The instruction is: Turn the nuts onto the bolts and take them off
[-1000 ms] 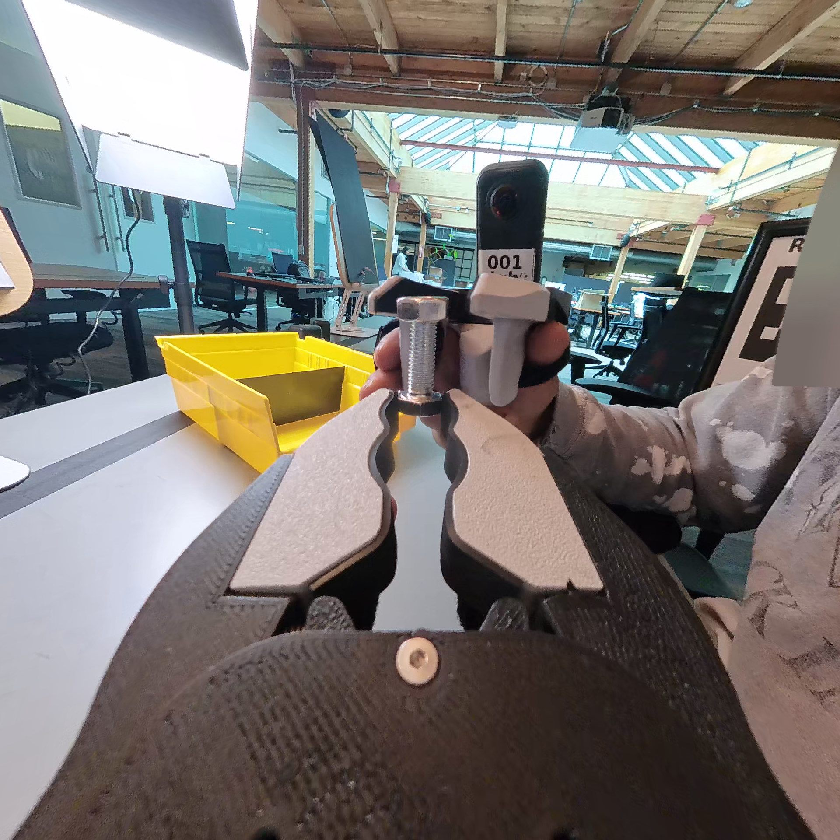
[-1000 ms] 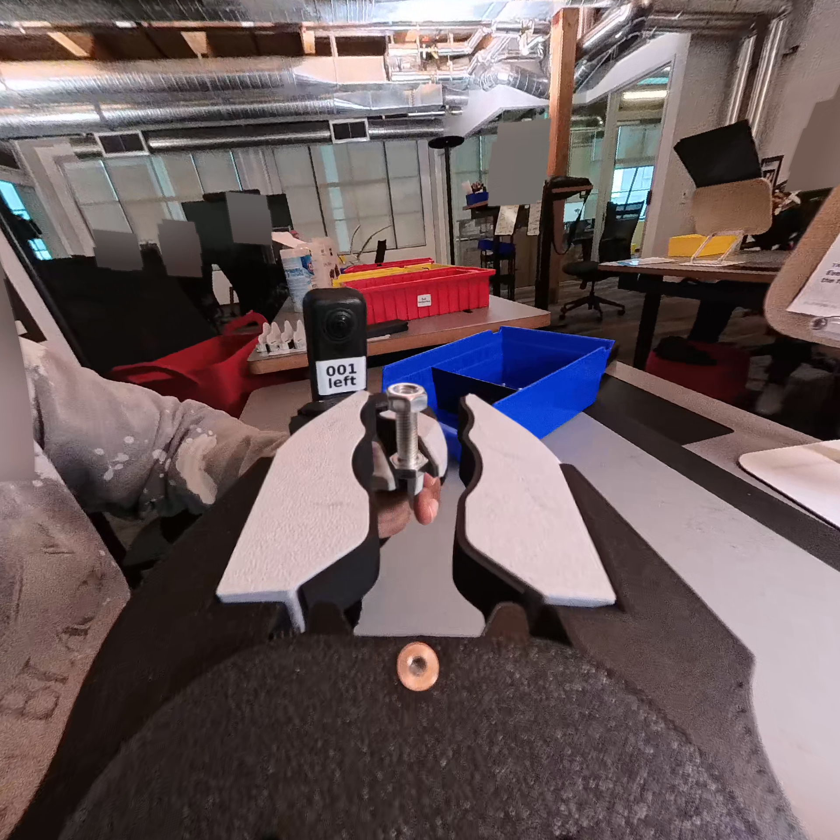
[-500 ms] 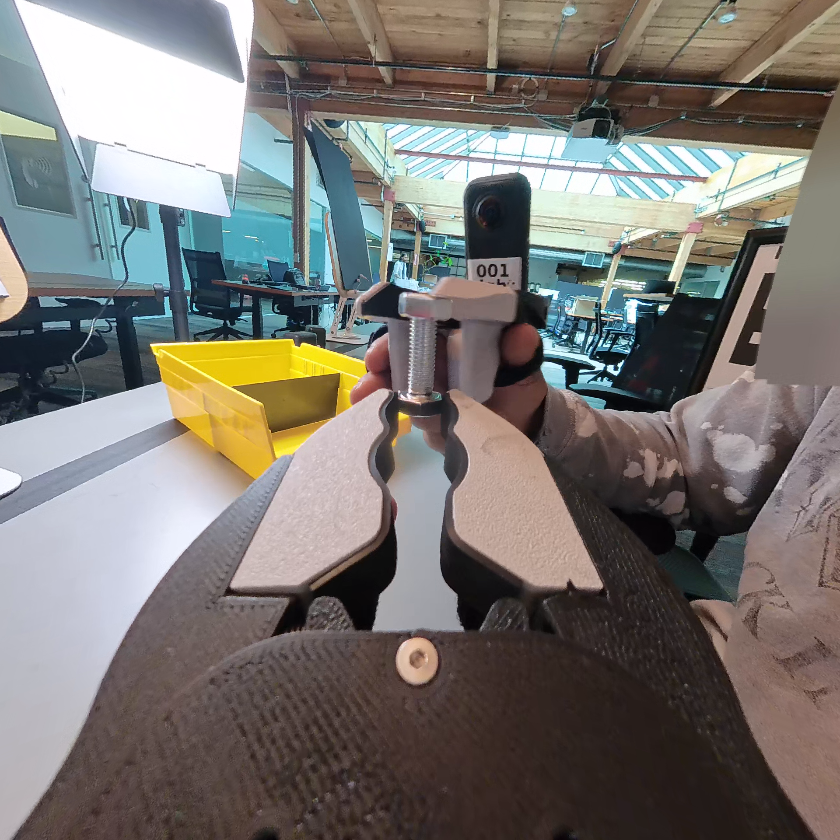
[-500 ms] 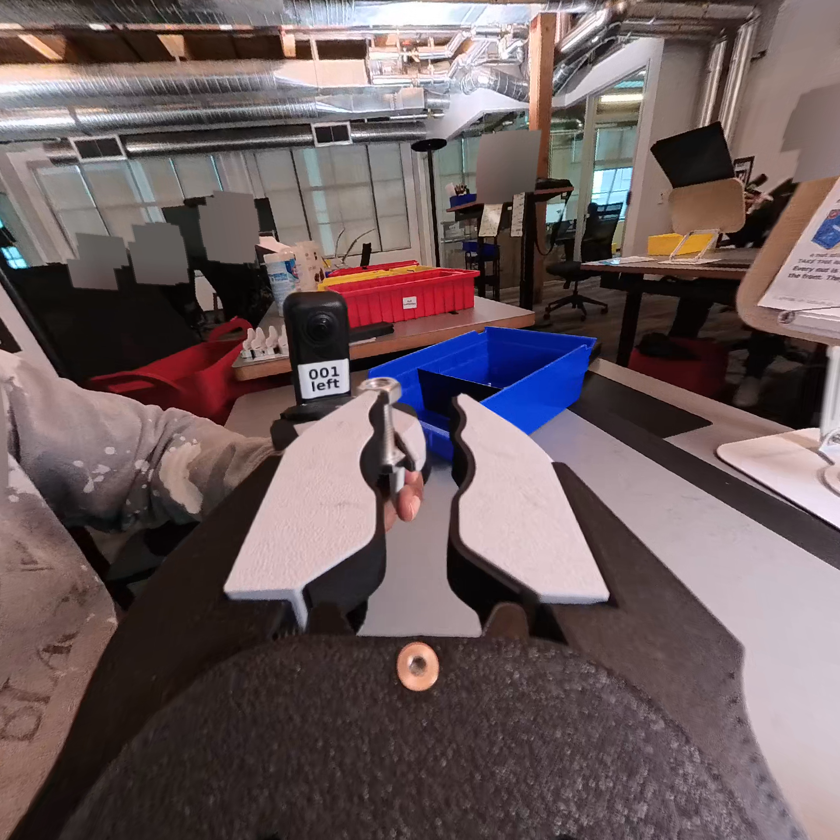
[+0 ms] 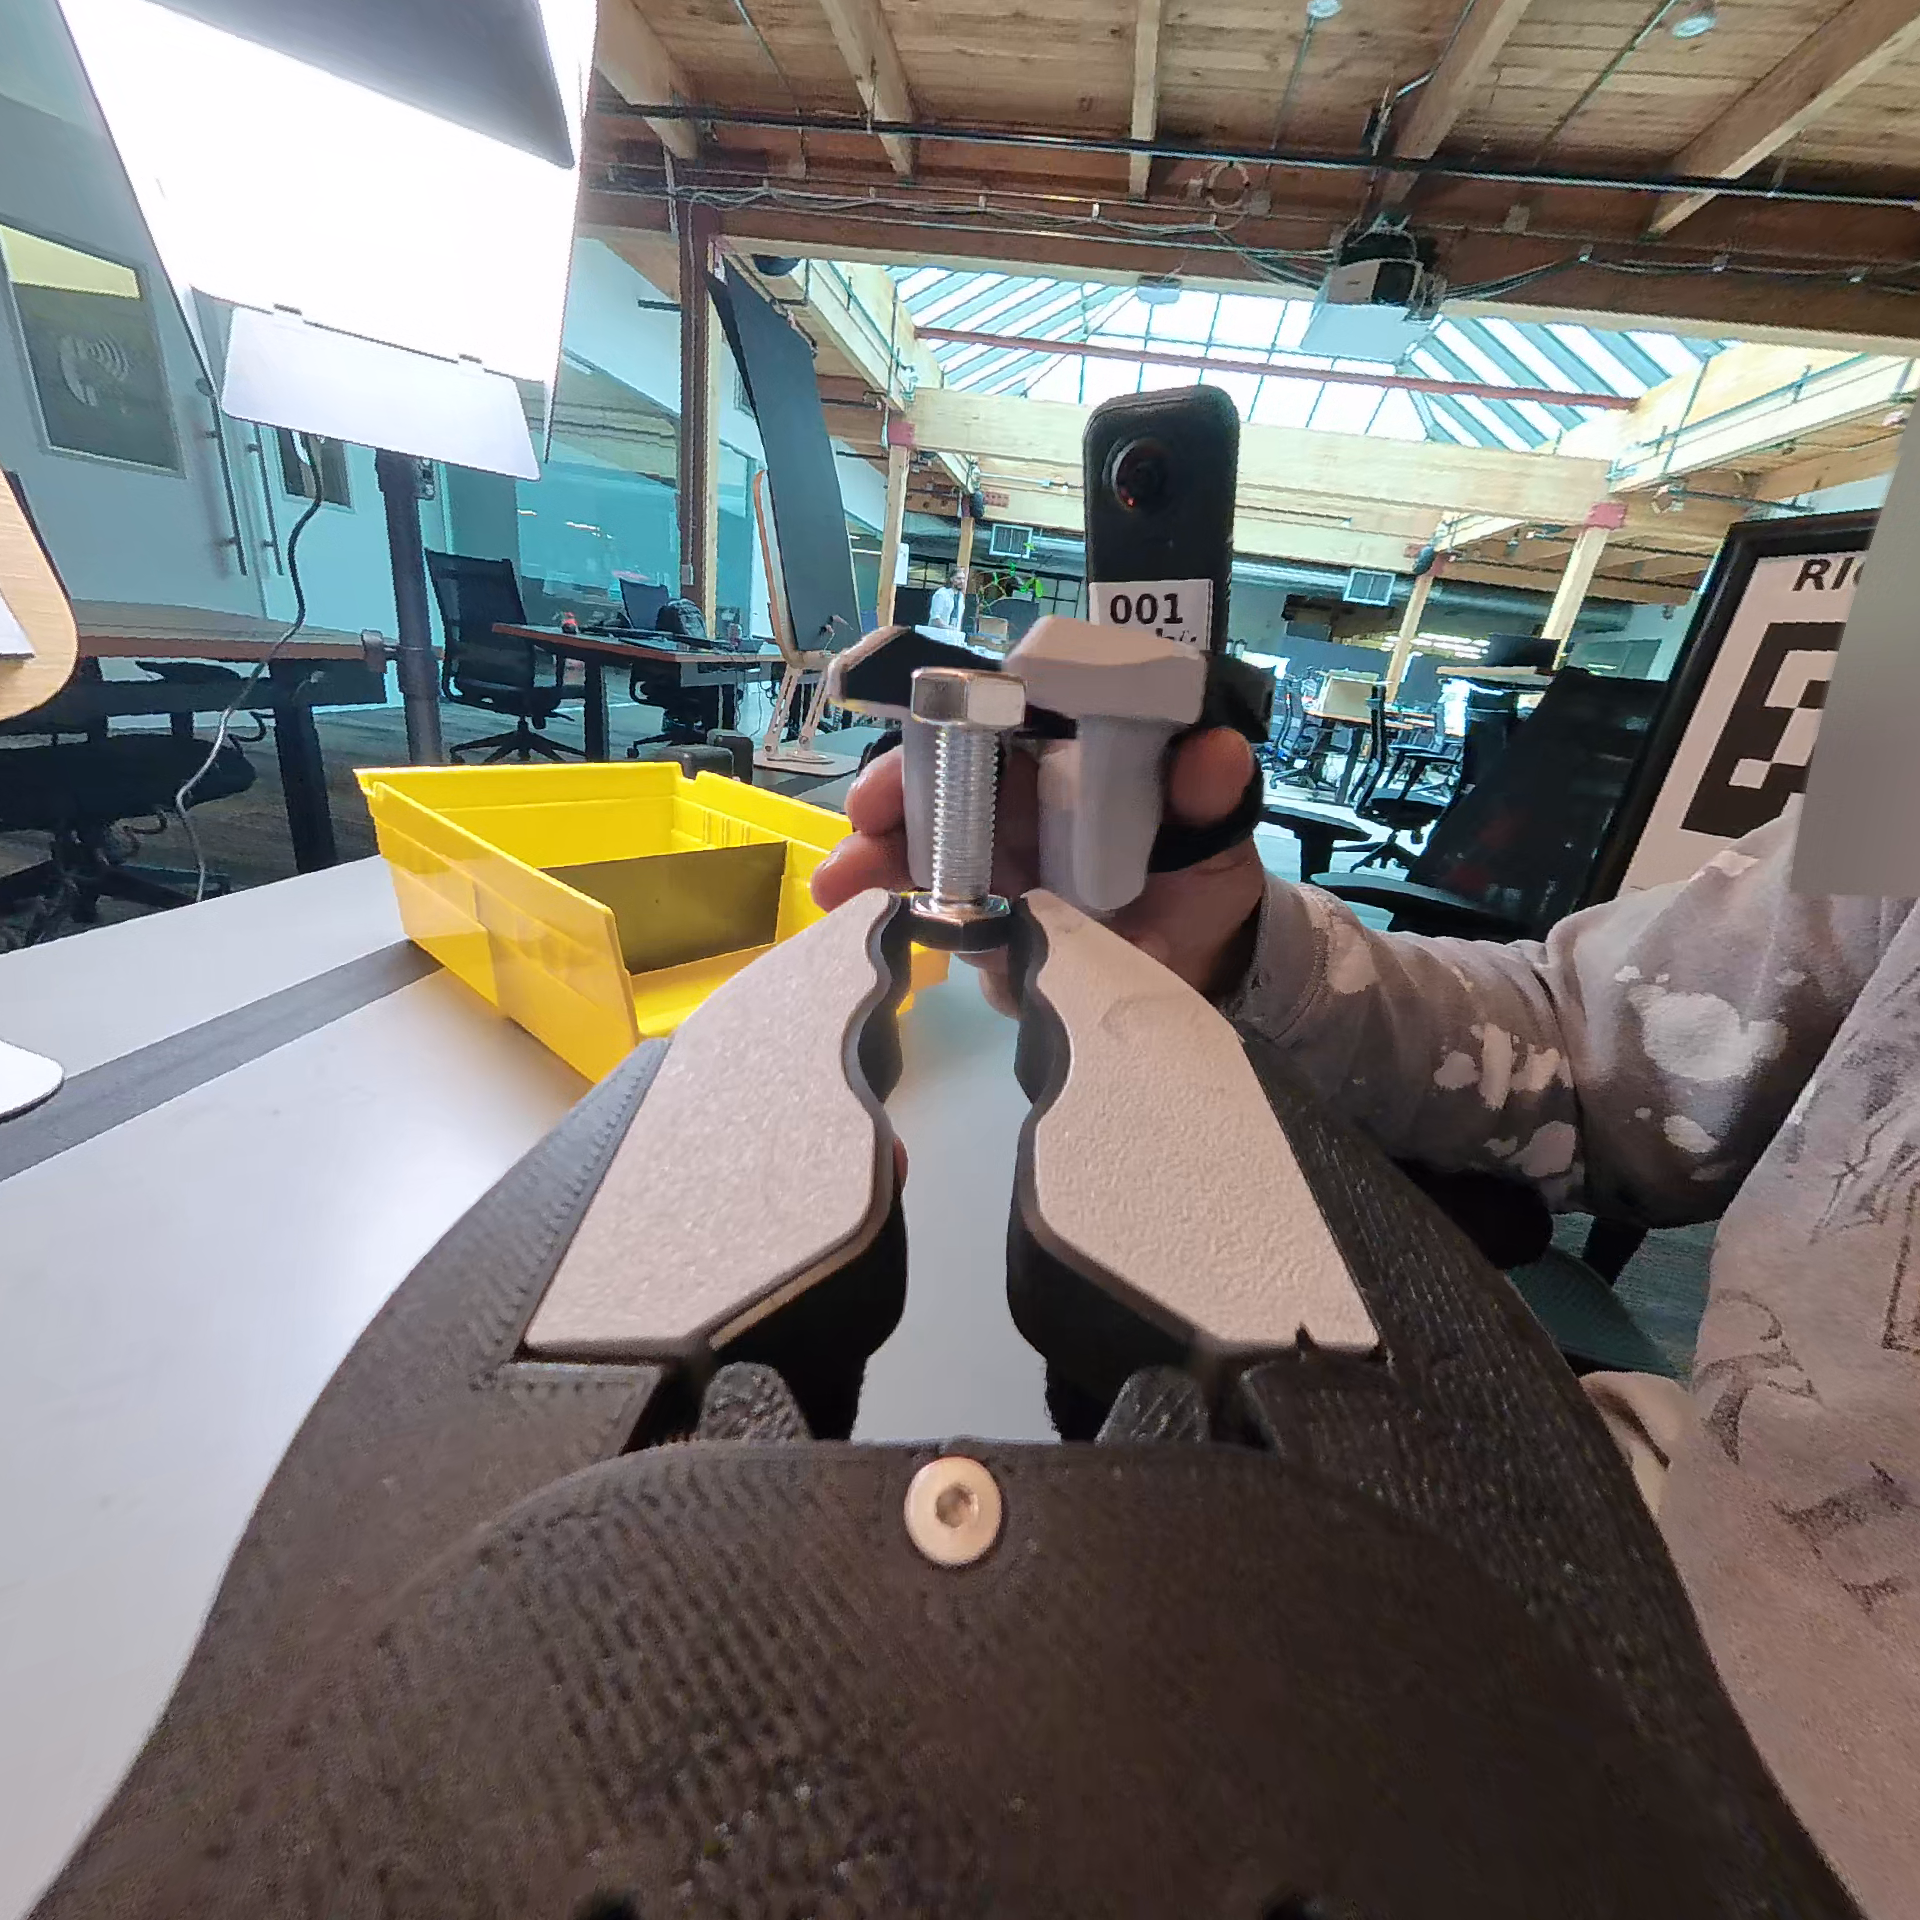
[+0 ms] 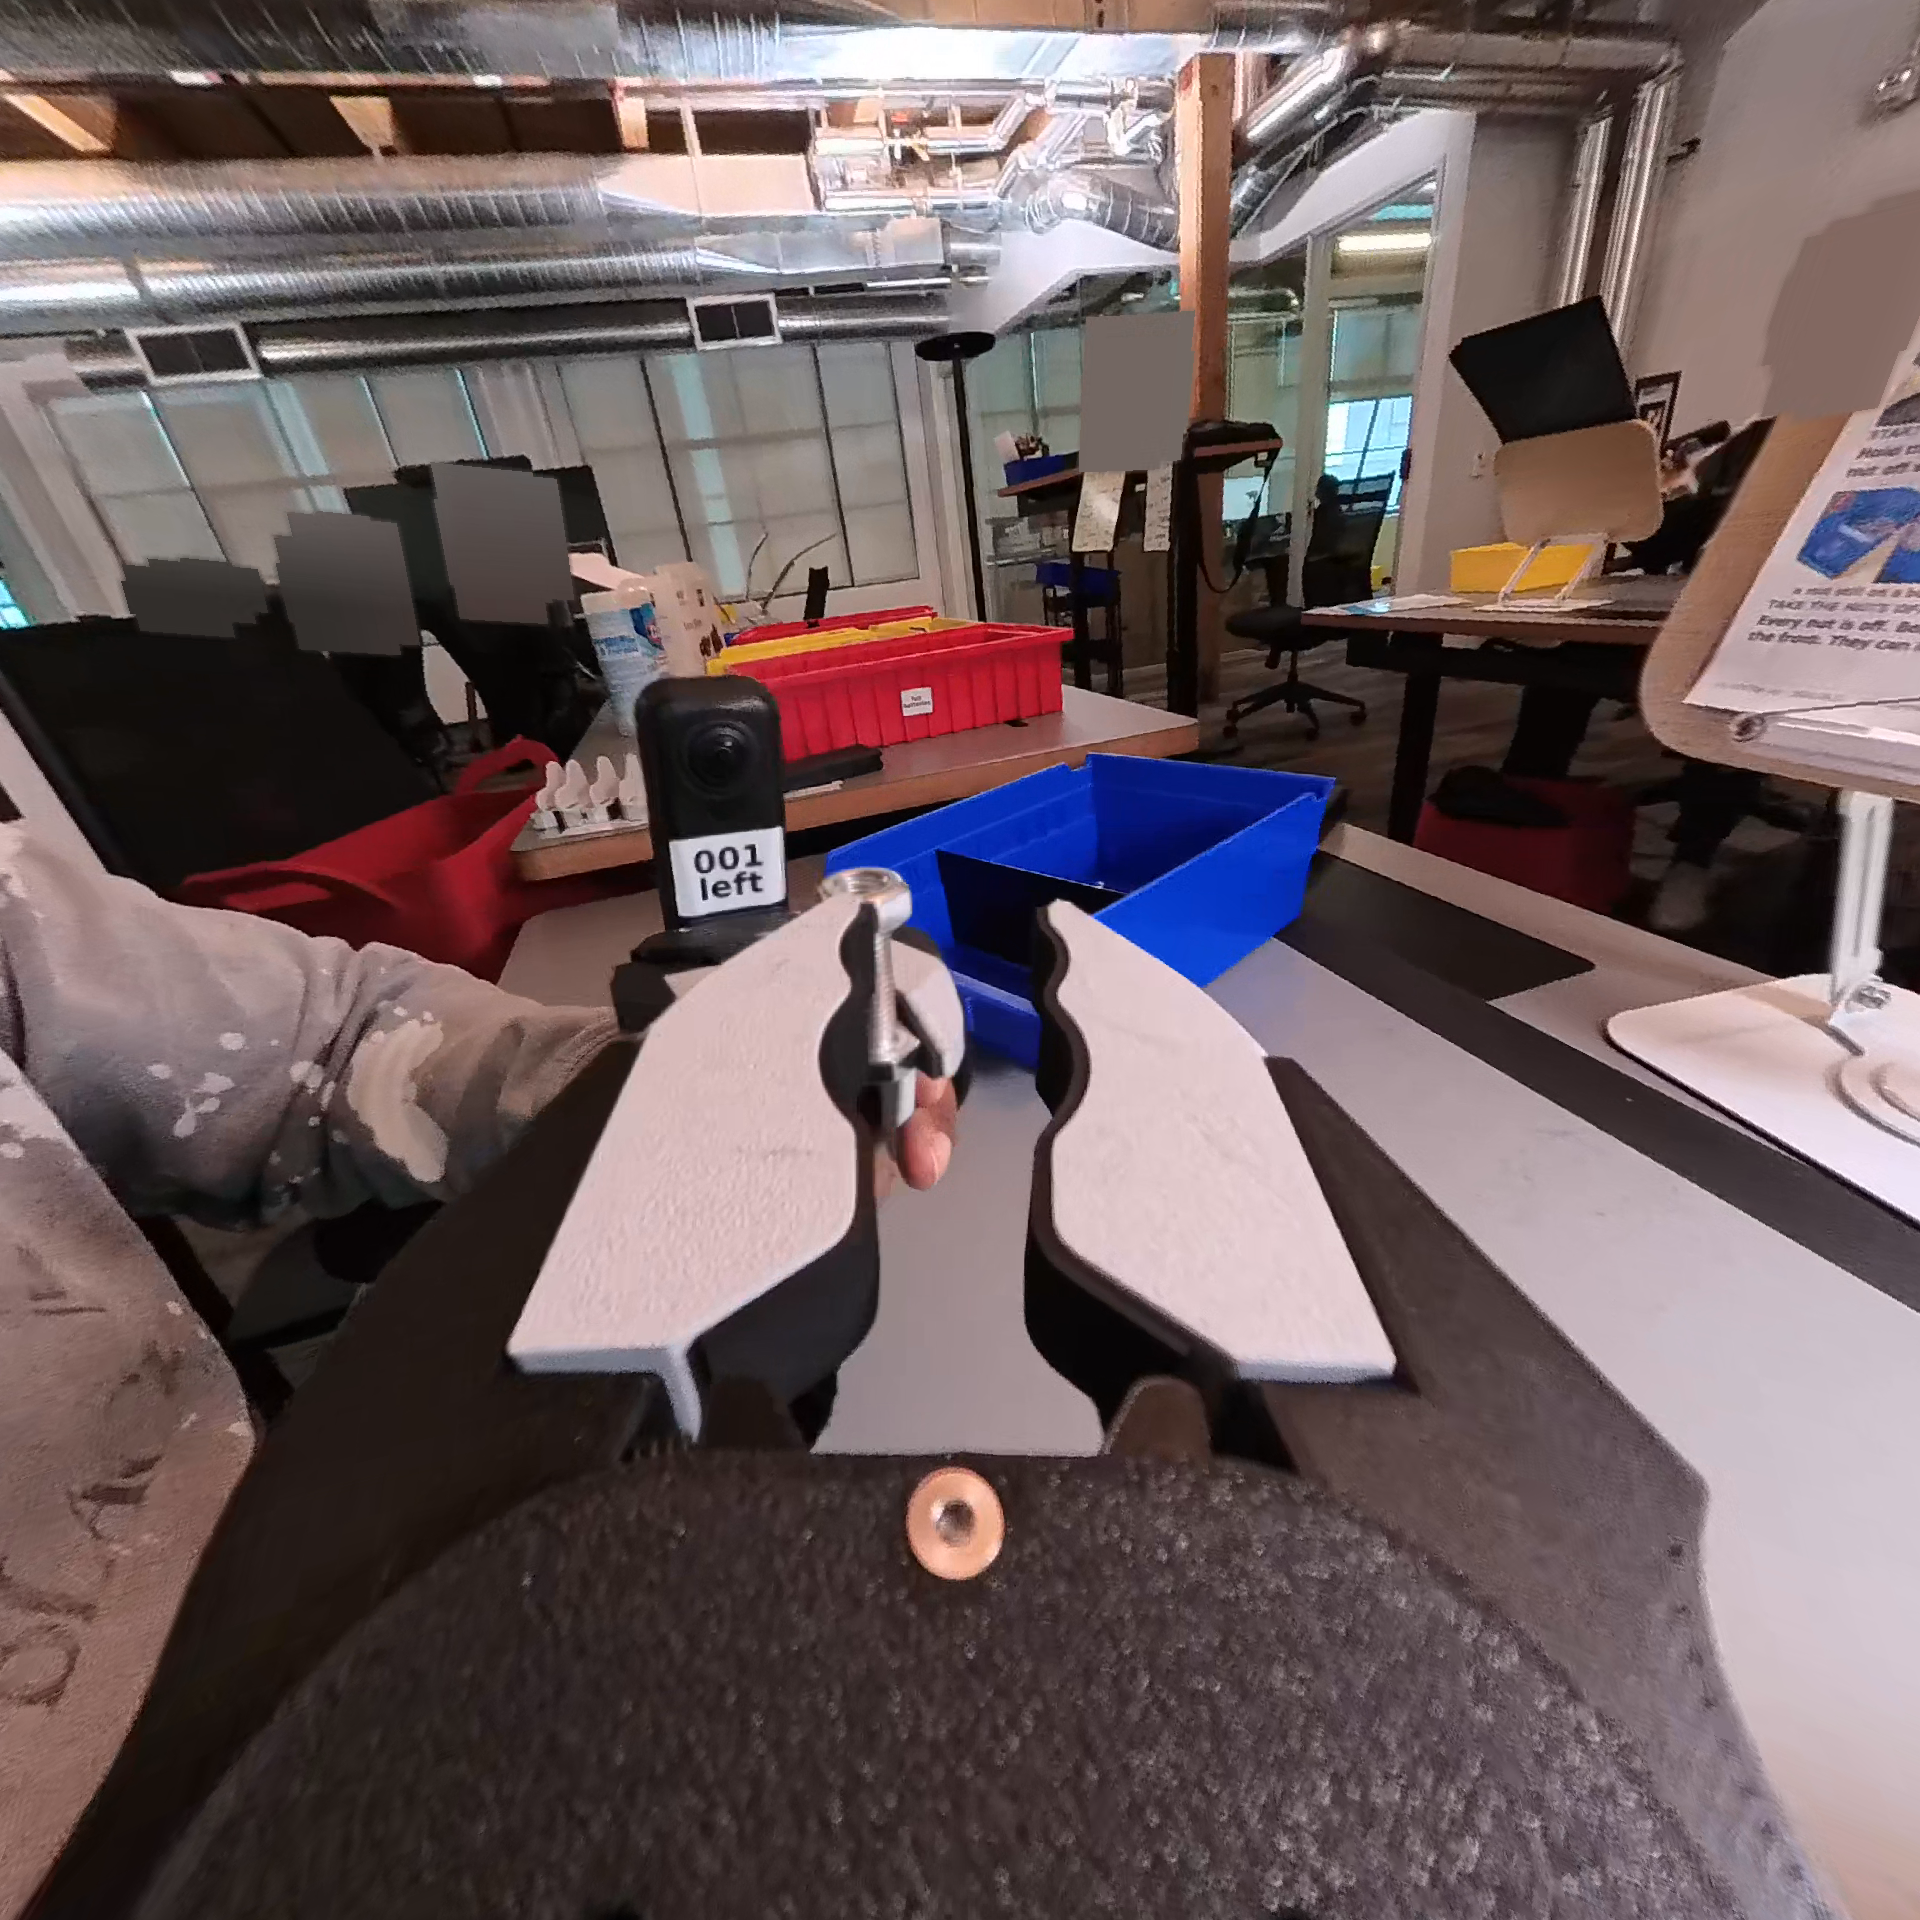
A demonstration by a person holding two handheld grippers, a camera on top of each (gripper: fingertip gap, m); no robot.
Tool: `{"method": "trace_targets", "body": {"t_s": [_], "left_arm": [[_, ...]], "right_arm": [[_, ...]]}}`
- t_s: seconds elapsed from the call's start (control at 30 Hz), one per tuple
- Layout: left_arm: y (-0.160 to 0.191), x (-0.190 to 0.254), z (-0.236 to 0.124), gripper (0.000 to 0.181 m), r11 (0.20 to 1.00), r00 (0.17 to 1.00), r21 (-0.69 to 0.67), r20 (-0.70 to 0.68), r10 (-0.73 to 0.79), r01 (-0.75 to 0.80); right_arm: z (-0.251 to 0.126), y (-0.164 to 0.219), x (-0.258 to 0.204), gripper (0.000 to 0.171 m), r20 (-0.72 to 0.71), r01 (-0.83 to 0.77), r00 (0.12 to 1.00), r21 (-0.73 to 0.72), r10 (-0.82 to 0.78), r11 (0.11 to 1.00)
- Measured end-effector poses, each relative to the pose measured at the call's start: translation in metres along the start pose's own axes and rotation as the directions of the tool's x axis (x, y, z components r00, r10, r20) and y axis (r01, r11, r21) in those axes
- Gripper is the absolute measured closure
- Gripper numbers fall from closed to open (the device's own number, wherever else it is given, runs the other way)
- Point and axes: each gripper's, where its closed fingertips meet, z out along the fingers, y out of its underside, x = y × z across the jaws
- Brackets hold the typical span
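My left gripper (image 5: 956, 916) is shut on a dark nut (image 5: 956, 928) at its fingertips. A silver bolt (image 5: 954, 800) stands upright in the nut, hex head on top. My right gripper (image 6: 956, 925) is open. The bolt (image 6: 878, 977) stands beside the inner edge of its left finger (image 6: 727, 1122), with a wide gap to the other finger. In the left wrist view the right gripper (image 5: 987, 686) faces me, its fingertips level with the bolt head. In the right wrist view the left gripper (image 6: 920, 1023) holds the bolt from below.
A yellow bin (image 5: 499, 862) sits on the grey table (image 5: 208, 1195) to the left. A blue bin (image 6: 1195, 862) sits beyond my right gripper. A paper stand (image 6: 1818, 582) and its white base (image 6: 1714, 1049) are at the right. The person's sleeve (image 5: 1507, 1039) is close.
The bolt was centred between my right gripper's fingers; now it sits against the left finger. The right gripper has turned and shifted. The left gripper keeps hold of the nut.
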Motion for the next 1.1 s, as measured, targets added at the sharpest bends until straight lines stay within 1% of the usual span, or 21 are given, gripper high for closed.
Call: {"method": "trace_targets", "body": {"t_s": [0.07,0.13,0.2,0.27,0.43,0.6,0.67,0.73,0.77,0.83,0.9,0.97,1.03,1.1], "left_arm": [[0.001,0.000,0.000,0.163,1.000,1.000,-0.006,-0.001,0.000,0.000],[0.002,0.001,0.001,0.163,1.000,1.000,-0.013,-0.004,0.005,-0.005],[0.002,0.001,0.001,0.163,1.000,1.000,-0.007,-0.004,-0.002,0.002],[-0.001,0.000,0.000,0.163,1.000,1.000,0.003,-0.004,-0.005,0.005],[0.002,0.001,0.001,0.163,1.000,1.000,-0.009,-0.004,-0.001,0.001],[0.006,0.002,0.003,0.163,0.999,1.000,-0.033,-0.003,0.007,-0.007],[0.008,0.003,0.004,0.163,0.999,1.000,-0.040,-0.007,0.006,-0.007],[0.009,0.001,0.004,0.163,0.999,1.000,-0.042,-0.005,-0.004,0.004],[0.011,0.000,0.004,0.163,0.999,1.000,-0.051,-0.001,-0.004,0.004],[0.012,-0.004,0.002,0.163,0.999,1.000,-0.052,0.012,-0.007,0.008],[0.010,-0.006,0.001,0.163,0.999,1.000,-0.048,0.021,-0.010,0.011],[0.009,-0.008,0.001,0.163,0.999,1.000,-0.050,0.029,-0.008,0.010],[0.008,-0.010,0.000,0.163,0.999,0.999,-0.051,0.038,-0.010,0.012],[0.008,-0.012,-0.001,0.163,0.999,0.999,-0.051,0.046,-0.009,0.011]], "right_arm": [[0.003,0.002,-0.007,0.139,0.032,0.004,0.999,-0.008,-0.004,1.000],[0.006,0.005,-0.011,0.138,0.042,0.005,0.999,-0.023,-0.004,1.000],[0.007,0.006,-0.009,0.141,0.035,0.007,0.999,-0.021,-0.007,1.000],[0.004,0.003,-0.005,0.150,0.021,-0.003,1.000,-0.008,0.003,1.000],[0.004,0.001,-0.011,0.141,0.044,0.017,0.999,-0.006,-0.016,1.000],[0.010,0.008,-0.018,0.140,0.060,0.037,0.998,-0.037,-0.035,0.999],[0.011,0.010,-0.016,0.151,0.048,0.045,0.998,-0.059,-0.042,0.997],[0.009,0.010,-0.015,0.154,0.054,0.047,0.998,-0.078,-0.043,0.996],[0.007,0.004,-0.013,0.154,0.051,0.048,0.998,-0.064,-0.045,0.997],[-0.003,-0.019,-0.007,0.154,0.041,0.034,0.999,0.004,-0.034,0.999],[-0.017,-0.039,0.011,0.154,-0.035,0.070,0.997,0.022,-0.069,0.997],[-0.037,-0.048,0.046,0.154,-0.186,0.120,0.974,-0.039,-0.125,0.992],[-0.064,-0.041,0.096,0.154,-0.352,0.098,0.922,-0.185,-0.159,0.978],[-0.094,-0.017,0.149,0.154,-0.483,0.011,0.854,-0.355,-0.194,0.935]]}}
